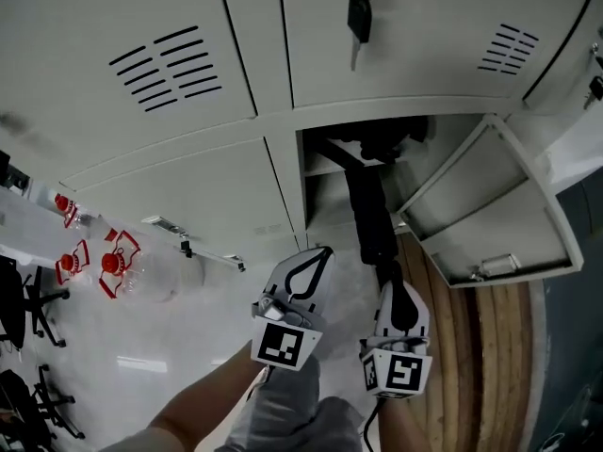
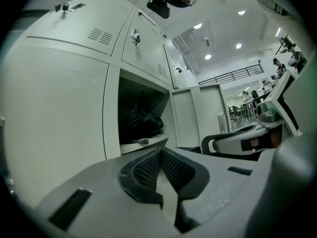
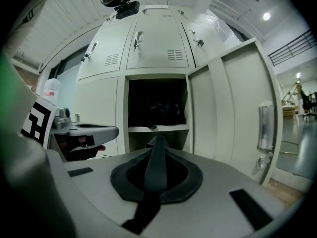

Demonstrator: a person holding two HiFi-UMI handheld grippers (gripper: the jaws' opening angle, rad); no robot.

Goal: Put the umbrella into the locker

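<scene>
I am pinching the near end of the folded black umbrella (image 1: 370, 217) in the jaws of my right gripper (image 1: 396, 299). Its far end is reaching up into the open locker (image 1: 318, 196). Whether the tip is resting on the shelf (image 1: 325, 166) inside I cannot tell, because it is merging with something dark at the back (a bundle of some sort, too shadowed to name). Most of the umbrella's length is hanging outside the opening, toward me.

My left gripper (image 1: 313, 264) is hovering just beside the right one, on its left. Its jaws are pressed together on nothing and touching nothing. The door (image 1: 490, 217) is standing wide open on the right, out of the way.

As I judge it, I am partway through feeding the umbrella in. To do this well I should be pushing along the umbrella's own length rather than across it. I should also be lifting the near end so that the body slides flat onto the shelf instead of levering on its edge. If the dark bundle blocks it, I would angle the tip toward a back corner. I should not open the jaws until the bulk of the umbrella is lying inside, or it may tip back out.
</scene>
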